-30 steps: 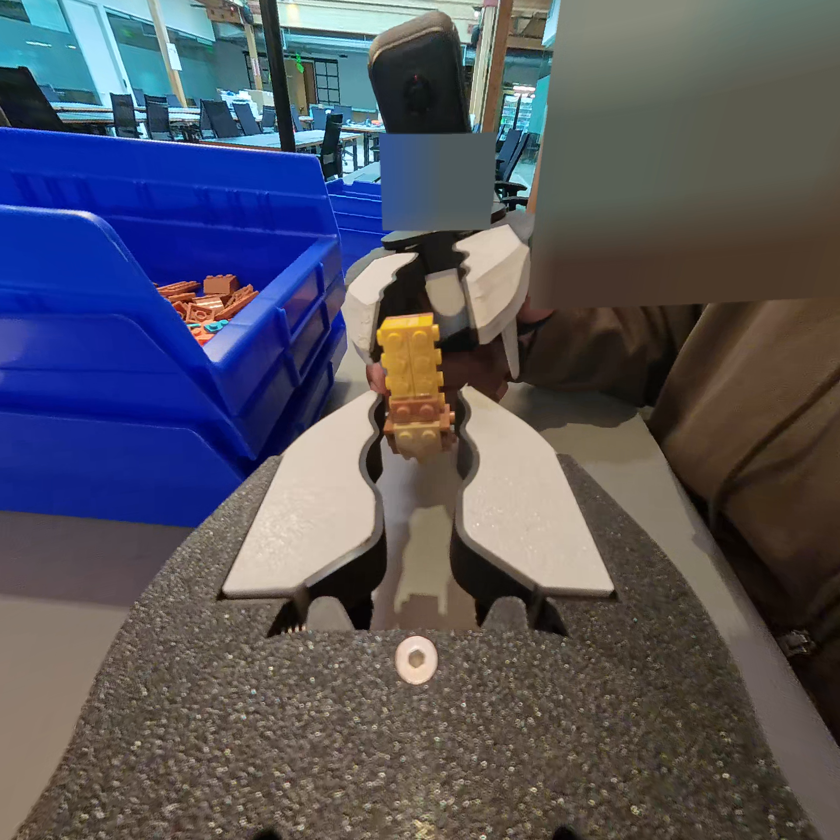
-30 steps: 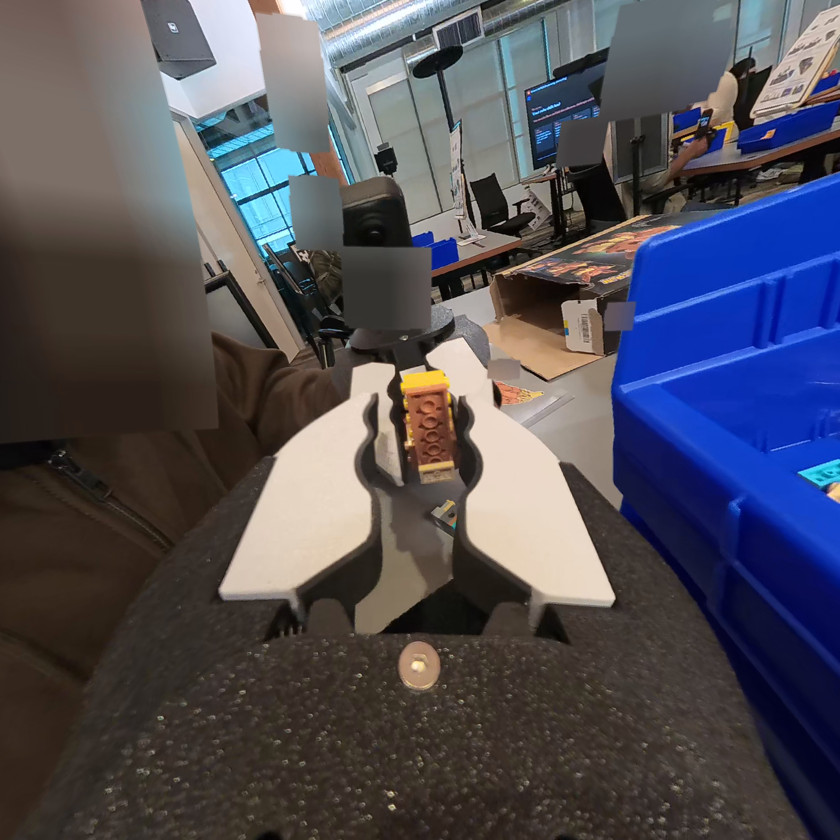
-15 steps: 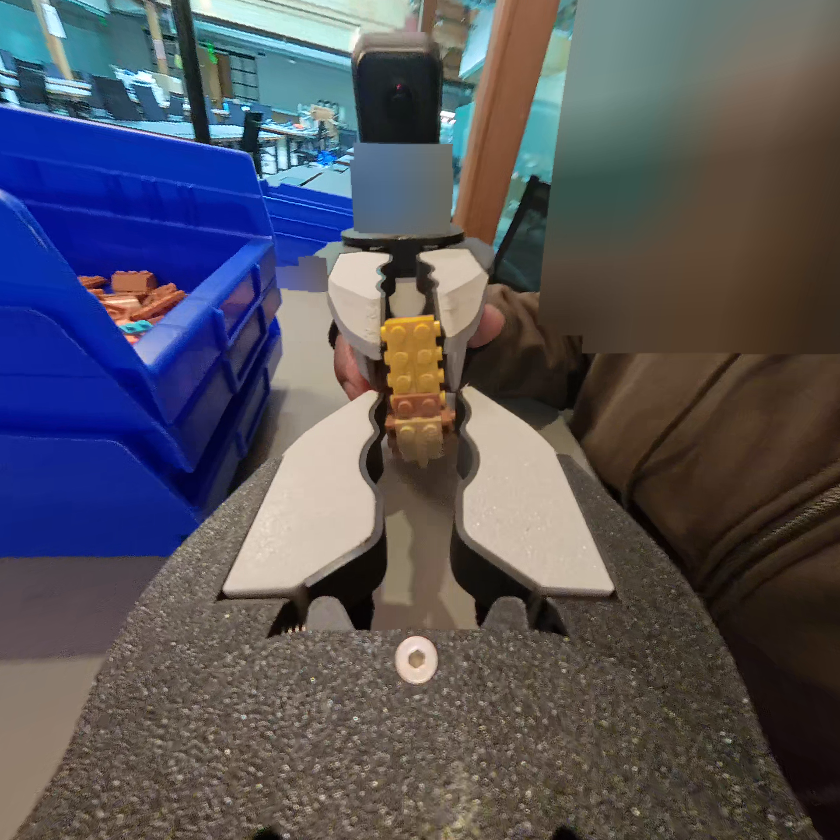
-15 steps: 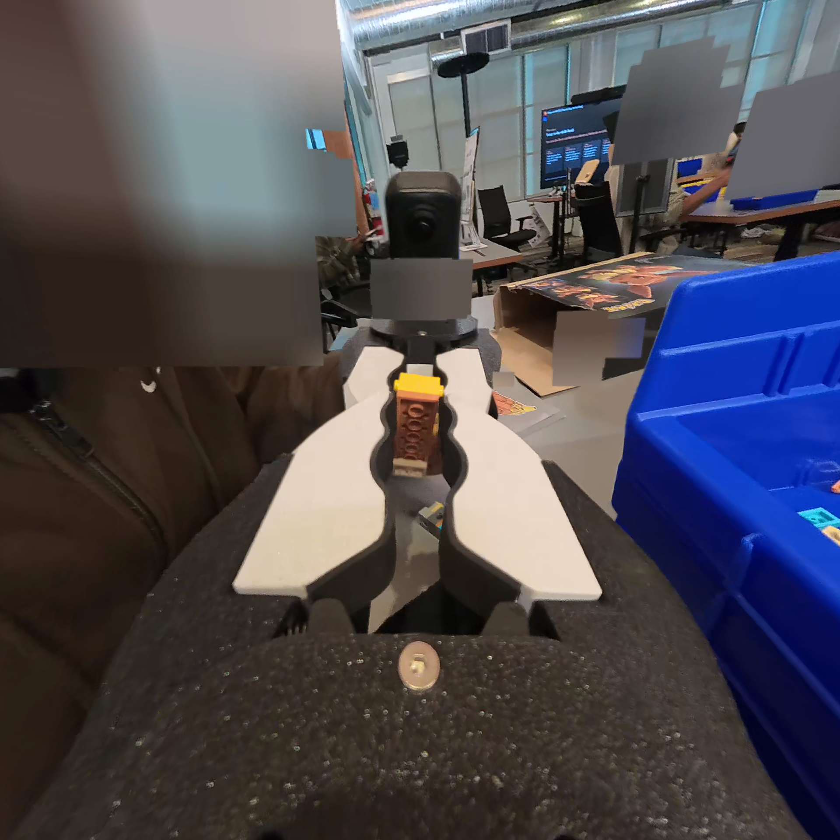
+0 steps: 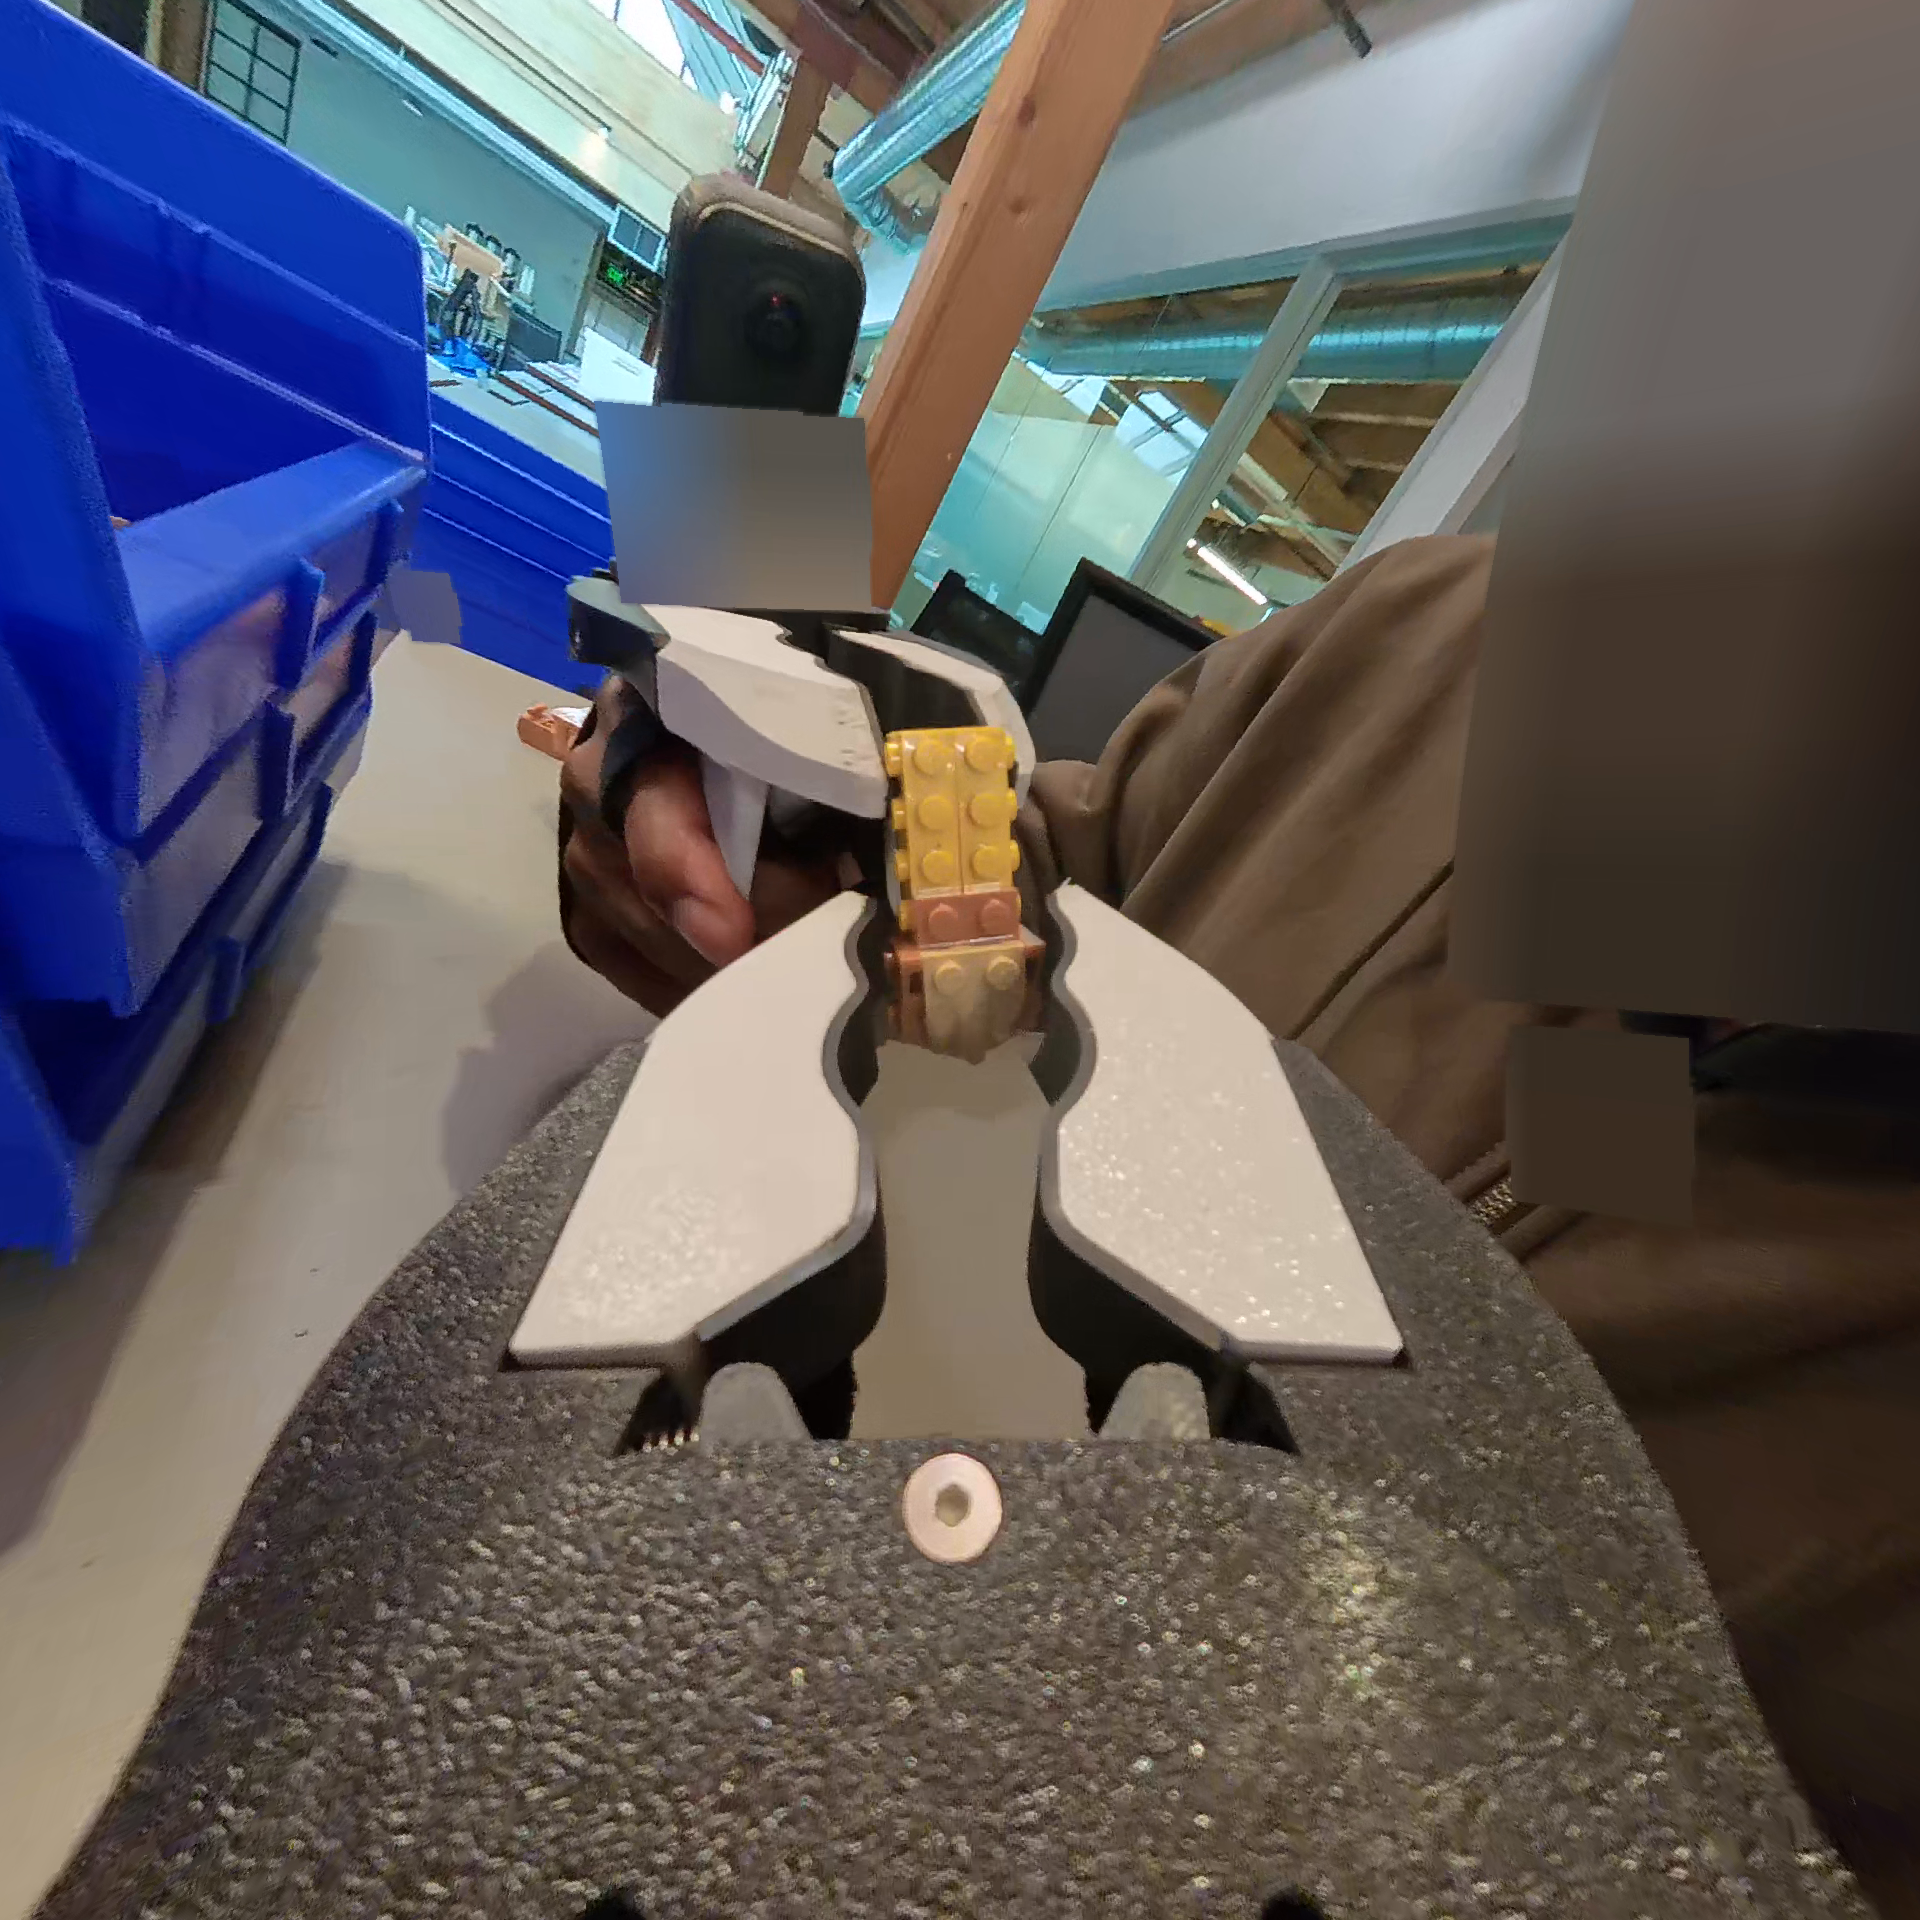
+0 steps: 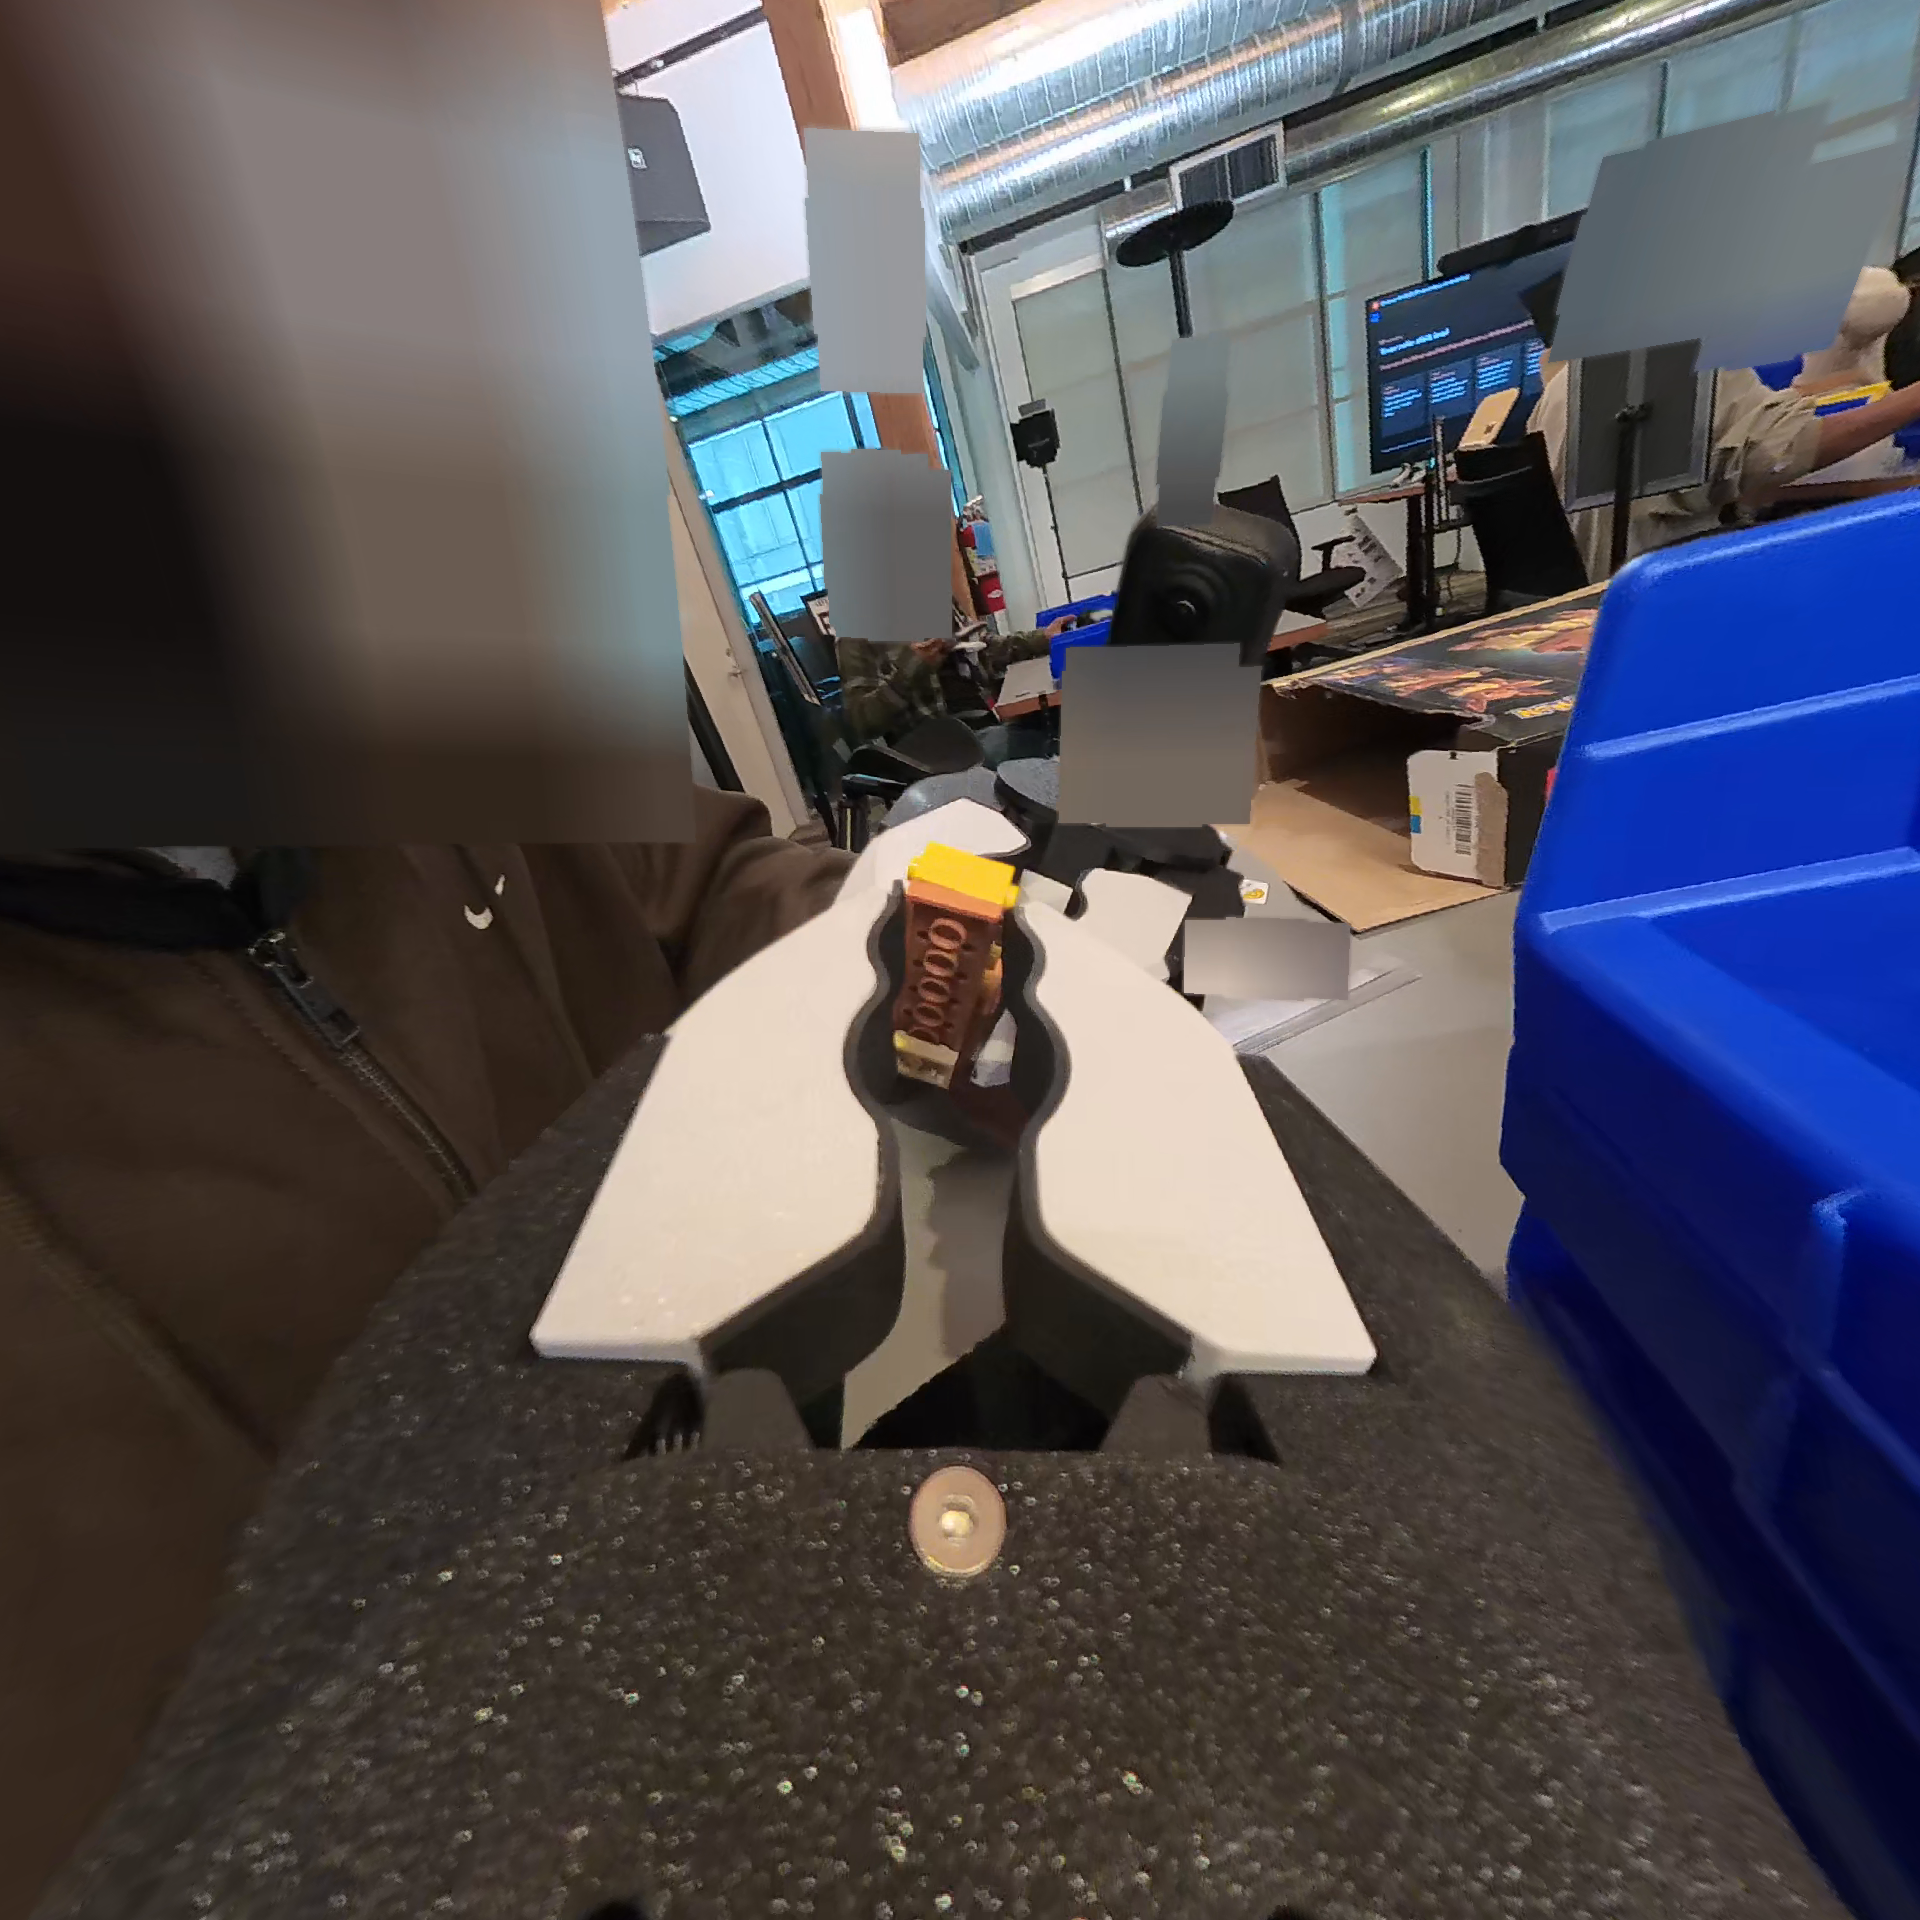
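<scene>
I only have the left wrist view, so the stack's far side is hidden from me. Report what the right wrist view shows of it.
Observer: The brick stack shows a brown underside with round sockets, clamped in the right hand-held gripper.
Operator: Say what sits at the end nearest that camera.
Observer: A dark brown piece juts out below it, tilted.
Operator: Name what's behind.
Observer: An open cardboard box lies beyond.
</scene>
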Motion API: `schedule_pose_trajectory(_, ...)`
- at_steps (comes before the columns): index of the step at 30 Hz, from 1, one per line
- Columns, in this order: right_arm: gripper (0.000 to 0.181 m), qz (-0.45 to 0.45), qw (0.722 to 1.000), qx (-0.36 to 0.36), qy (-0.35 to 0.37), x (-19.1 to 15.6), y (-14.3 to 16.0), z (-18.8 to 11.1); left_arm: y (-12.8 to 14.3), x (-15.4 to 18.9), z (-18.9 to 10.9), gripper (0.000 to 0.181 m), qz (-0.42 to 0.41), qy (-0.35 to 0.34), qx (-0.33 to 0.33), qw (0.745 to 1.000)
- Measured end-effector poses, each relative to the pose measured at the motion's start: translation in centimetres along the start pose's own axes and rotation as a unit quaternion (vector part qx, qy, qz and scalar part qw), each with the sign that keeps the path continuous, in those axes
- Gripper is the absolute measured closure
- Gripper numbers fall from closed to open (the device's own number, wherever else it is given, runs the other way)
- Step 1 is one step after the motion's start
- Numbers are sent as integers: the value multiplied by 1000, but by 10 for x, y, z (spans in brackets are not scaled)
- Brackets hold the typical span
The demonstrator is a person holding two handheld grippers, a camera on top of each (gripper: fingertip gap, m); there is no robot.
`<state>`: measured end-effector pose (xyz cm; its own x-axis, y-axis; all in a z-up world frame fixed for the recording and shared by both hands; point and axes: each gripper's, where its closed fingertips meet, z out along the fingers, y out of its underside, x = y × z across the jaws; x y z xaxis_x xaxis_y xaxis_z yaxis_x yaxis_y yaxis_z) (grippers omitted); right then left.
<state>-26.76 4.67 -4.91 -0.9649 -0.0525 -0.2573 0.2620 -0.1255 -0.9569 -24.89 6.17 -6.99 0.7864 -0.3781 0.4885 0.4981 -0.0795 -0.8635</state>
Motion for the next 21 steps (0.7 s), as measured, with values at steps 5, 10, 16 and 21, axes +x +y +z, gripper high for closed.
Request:
schedule_pose_trajectory(5, 163, 15, 1000, 6, -12, 0, 1, 0, 1, 1, 0, 153, -18, 15, 6, 1000)
schedule_pose_trajectory(10, 163, 24, 999, 11, -17, 0, 1, -1, 0, 1, 1, 153, -25, 21, 13, 999)
schedule_pose_trajectory(16, 163, 22, 999, 9, 48, 15, -2, -1, -5, -17, -3, 153, 56, -78, 8, 995)
schedule_pose_trajectory(21, 156, -10, 997, -21, 76, 16, 2, 1, -2, -27, -1, 153, 140, -153, -27, 978)
